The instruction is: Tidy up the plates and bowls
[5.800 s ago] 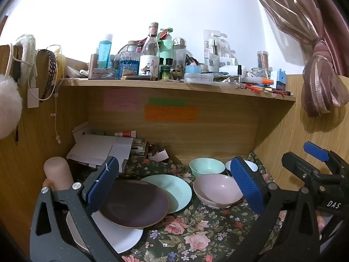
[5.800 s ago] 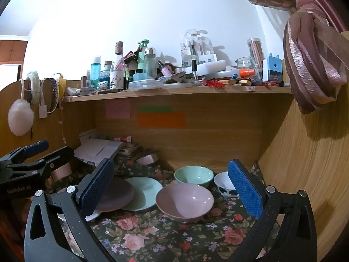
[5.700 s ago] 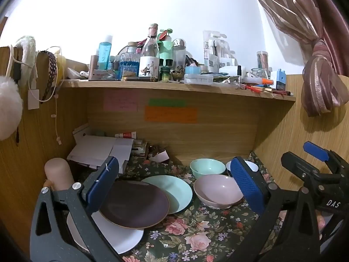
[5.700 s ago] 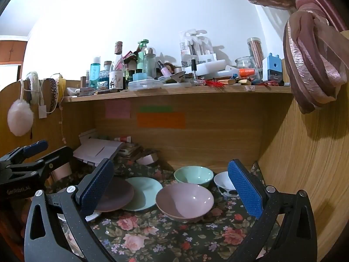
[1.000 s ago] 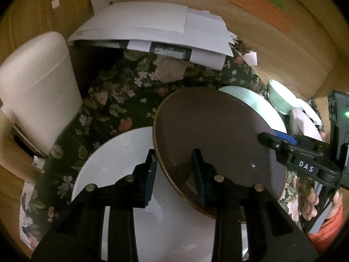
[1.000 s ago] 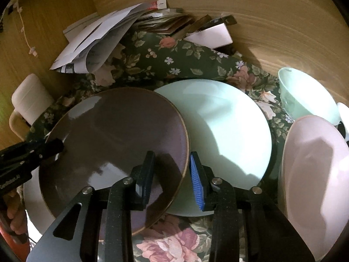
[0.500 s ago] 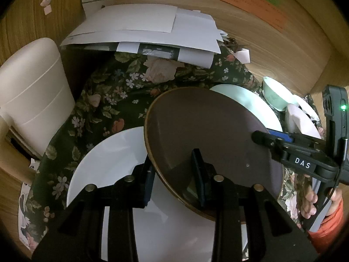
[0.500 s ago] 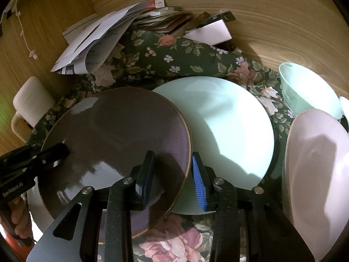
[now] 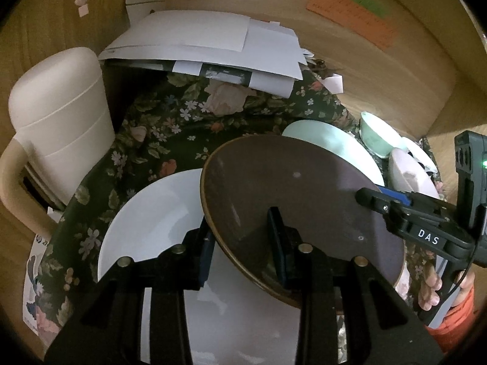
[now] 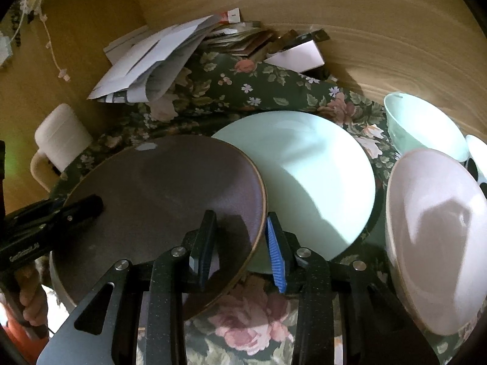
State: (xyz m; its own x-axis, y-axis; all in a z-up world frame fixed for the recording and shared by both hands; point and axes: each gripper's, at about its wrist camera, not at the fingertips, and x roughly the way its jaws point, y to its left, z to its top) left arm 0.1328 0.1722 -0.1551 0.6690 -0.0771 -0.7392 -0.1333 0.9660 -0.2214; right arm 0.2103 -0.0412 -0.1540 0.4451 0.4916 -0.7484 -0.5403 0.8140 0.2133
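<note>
A dark brown plate point(image 9: 292, 194) point(image 10: 164, 200) is held off the floral cloth by both grippers. My left gripper point(image 9: 243, 243) is shut on its left rim. My right gripper point(image 10: 240, 243) is shut on its right rim. Under it on the left lies a large white plate point(image 9: 158, 213). A mint plate point(image 10: 310, 176) point(image 9: 328, 143) lies to its right. A pink bowl point(image 10: 438, 237) point(image 9: 408, 173) and a mint bowl point(image 10: 423, 127) point(image 9: 377, 133) stand at the right.
A cream jug point(image 9: 57, 127) point(image 10: 61, 140) stands at the left. Loose white papers point(image 9: 213, 45) point(image 10: 152, 60) lie at the back against the wooden wall. A spotted white bowl point(image 10: 478, 158) is at the far right. A floral cloth point(image 9: 158, 127) covers the desk.
Both grippers, shut on the brown plate, have lifted it a little higher and tilted it. It now stands clear of the white plate and the mint plate.
</note>
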